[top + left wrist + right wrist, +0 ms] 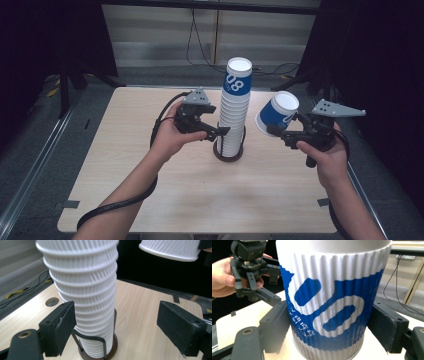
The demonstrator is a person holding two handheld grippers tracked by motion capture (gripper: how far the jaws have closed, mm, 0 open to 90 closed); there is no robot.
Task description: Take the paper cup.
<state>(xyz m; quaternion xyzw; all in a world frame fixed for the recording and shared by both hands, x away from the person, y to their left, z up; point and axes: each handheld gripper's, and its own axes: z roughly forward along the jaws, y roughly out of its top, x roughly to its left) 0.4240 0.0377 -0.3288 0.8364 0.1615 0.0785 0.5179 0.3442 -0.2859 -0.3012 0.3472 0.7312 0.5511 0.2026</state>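
Right gripper (pixel 274 131) has a ribbed paper cup (pixel 278 115) clamped between its black pads, blue print on white, held upside down in the air and tilted, base toward the stack, rim low. In the right gripper view its rim is cut off. Left gripper (pixel 223 132) sits at the tall cup stack (pixel 234 107), upright in a dark wire holder (pixel 228 153) on the pale wooden table (pixel 150 190); jaws are parted, one pad at the stack's side, the other clear of it.

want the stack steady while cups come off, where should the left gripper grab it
Low on the cup stack, just above the wire holder, coming level from the stack's left. The ribbed wall there is bare, and the left gripper is open with the stack between its fingers.
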